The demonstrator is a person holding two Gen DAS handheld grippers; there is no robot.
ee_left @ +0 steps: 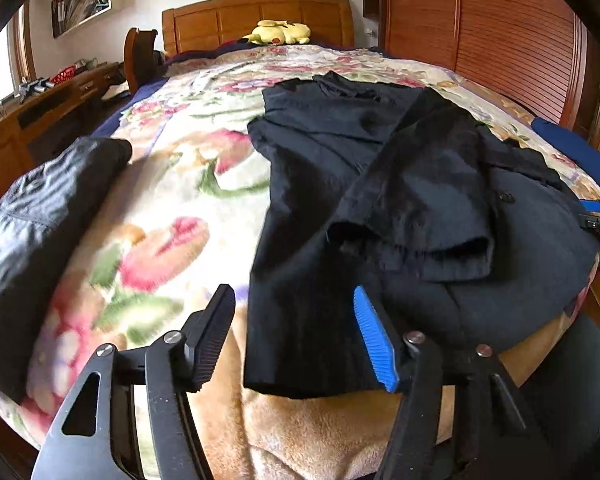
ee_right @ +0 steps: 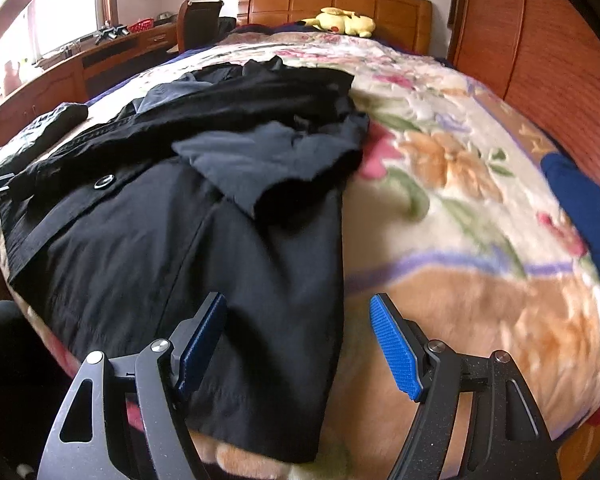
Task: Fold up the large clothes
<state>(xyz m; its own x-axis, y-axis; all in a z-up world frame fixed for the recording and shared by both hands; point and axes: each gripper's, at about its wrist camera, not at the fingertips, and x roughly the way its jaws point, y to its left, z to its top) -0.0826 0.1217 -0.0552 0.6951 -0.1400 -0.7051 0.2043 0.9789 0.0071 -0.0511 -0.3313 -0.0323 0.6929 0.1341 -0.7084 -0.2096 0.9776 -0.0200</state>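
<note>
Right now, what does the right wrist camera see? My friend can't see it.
A black coat lies spread on a flowery blanket on a bed, sleeves folded across it. The right gripper hangs over the coat's near edge, jaws open. A yellow plush toy rests by the headboard.

The black coat (ee_right: 172, 240) covers the bed's near middle, with a sleeve (ee_left: 420, 216) folded across it. Open floral blanket (ee_left: 172, 208) lies between the coat and a folded dark garment (ee_left: 32, 220) at the left edge. Right of the coat, blanket stays clear up to a blue garment (ee_right: 584, 204) beside the wooden wardrobe (ee_right: 548, 68).
</note>
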